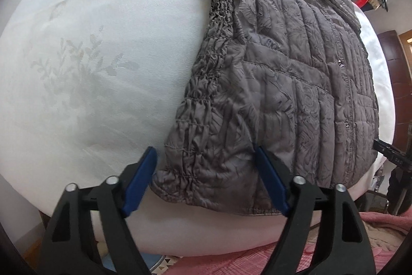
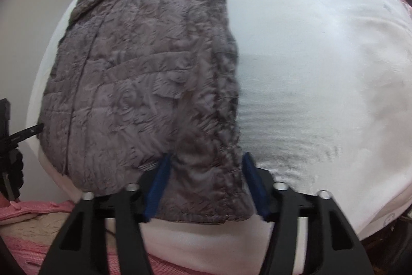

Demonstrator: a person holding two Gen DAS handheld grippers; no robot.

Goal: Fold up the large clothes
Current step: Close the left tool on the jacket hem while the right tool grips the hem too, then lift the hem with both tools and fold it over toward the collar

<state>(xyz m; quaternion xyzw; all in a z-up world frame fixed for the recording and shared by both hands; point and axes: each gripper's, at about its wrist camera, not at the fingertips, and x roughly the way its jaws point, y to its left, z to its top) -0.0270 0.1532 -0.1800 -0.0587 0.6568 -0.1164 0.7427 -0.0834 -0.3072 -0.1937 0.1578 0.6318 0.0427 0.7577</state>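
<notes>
While the grey quilted jacket [image 1: 278, 84] lies flat near the white bed's [image 1: 103, 56] front edge, bare sheet open on either side, the left gripper [image 1: 204, 159] and right gripper [image 2: 207, 163] each straddle a hem corner, jaws spread, not pinching.

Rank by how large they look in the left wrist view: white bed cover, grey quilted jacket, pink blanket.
1. white bed cover
2. grey quilted jacket, slightly smaller
3. pink blanket, mostly cut off by the frame, so unsure

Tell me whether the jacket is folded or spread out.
Spread out: the grey quilted jacket lies flat on the white sheet, front up, its hem unfolded.
</notes>
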